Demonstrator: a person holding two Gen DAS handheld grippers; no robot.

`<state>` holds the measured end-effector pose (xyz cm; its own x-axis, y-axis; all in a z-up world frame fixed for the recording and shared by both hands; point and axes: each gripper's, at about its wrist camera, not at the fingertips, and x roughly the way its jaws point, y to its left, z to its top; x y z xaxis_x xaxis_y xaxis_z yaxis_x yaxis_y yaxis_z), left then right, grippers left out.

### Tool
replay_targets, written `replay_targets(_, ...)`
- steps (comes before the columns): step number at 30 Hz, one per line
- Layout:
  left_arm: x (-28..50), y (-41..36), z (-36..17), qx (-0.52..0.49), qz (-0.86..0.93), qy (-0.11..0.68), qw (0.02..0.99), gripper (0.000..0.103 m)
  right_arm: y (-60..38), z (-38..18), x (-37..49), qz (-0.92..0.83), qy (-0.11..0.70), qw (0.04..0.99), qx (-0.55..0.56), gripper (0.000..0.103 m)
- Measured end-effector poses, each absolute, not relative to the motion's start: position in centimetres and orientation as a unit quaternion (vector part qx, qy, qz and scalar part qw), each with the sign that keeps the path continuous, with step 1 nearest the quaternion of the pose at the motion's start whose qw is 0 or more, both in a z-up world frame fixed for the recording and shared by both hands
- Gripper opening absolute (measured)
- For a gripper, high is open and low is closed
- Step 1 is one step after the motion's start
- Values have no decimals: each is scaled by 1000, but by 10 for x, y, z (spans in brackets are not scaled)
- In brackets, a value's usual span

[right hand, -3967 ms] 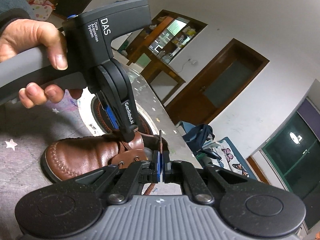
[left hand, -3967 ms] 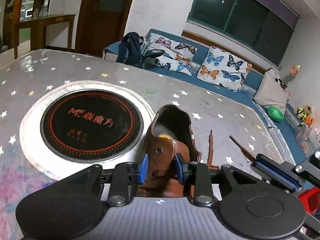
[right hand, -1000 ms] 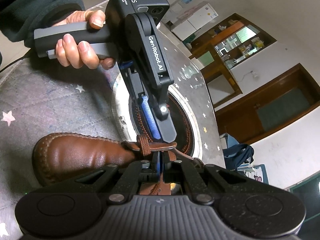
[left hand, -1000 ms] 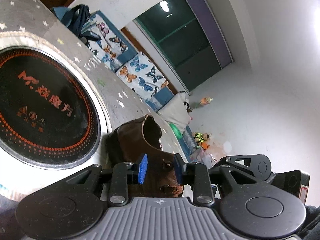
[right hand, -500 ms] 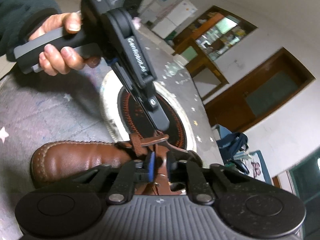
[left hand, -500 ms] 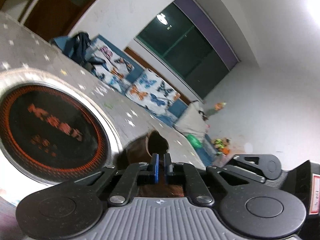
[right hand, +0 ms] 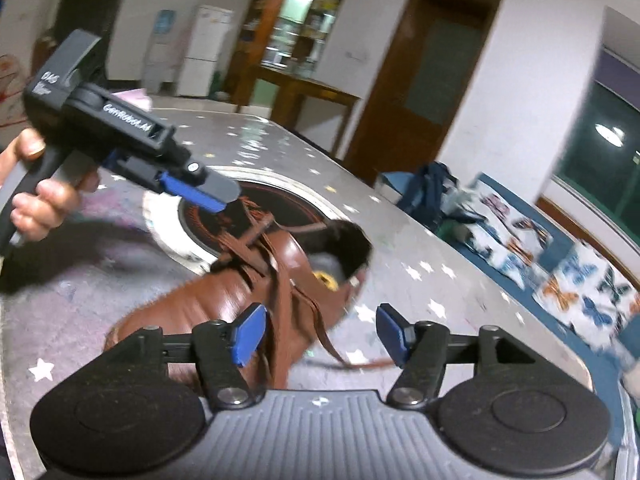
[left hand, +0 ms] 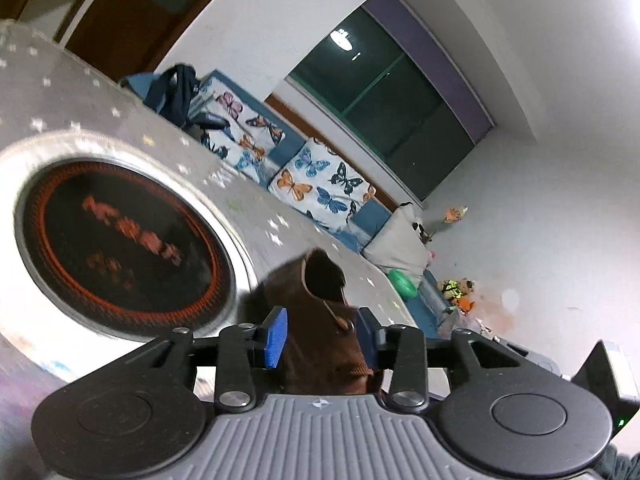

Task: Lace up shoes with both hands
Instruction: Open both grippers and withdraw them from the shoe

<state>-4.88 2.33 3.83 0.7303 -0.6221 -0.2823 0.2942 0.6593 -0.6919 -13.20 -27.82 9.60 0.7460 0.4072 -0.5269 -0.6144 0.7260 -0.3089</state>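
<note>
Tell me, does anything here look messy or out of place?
Yes: the brown leather shoe sits on the star-patterned grey table, partly over the round black cooktop, an odd place for footwear. Its brown laces are loose, one end trailing onto the table. Both grippers, left and right, are open.

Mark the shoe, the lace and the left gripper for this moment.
shoe [right hand: 208, 300]: right wrist view, on the brown leather upper.
lace [right hand: 280, 304]: right wrist view, on the strand hanging down the shoe's side.
left gripper [right hand: 218, 196]: right wrist view, at its blue-padded fingertips above the cooktop.
</note>
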Motion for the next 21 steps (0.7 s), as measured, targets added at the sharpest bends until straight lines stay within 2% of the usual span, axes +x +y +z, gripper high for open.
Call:
replay_targets(2, -47, 21, 33, -340, -263, 259, 865, 41, -289, 94, -133, 271, 227, 910, -217, 68)
replay_targets(6, -41, 19, 25, -370, -254, 261, 854, 38, -305, 90, -137, 249, 244, 920, -179, 68)
replay_targets(7, -41, 19, 24, -379, -254, 259, 851, 29, -307, 87, -137, 243, 248, 922, -171, 68)
replay_targets(9, -40, 20, 22, -388, -255, 256, 848, 19, -312, 84, -138, 235, 254, 925, -159, 69)
replay_targets(13, -40, 20, 21, -398, -256, 250, 845, 7, -319, 79, -140, 223, 267, 927, -140, 69)
replay_targets(16, -42, 19, 26, -385, -248, 245, 854, 5, -321, 72, -142, 214, 278, 927, -132, 71)
replay_targets(18, -44, 19, 30, -368, -233, 243, 867, 4, -323, 69, -143, 211, 283, 927, -125, 80)
replay_targets(21, -50, 22, 38, -339, -200, 236, 889, 4, -325, 63, -144, 205, 292, 927, -117, 83)
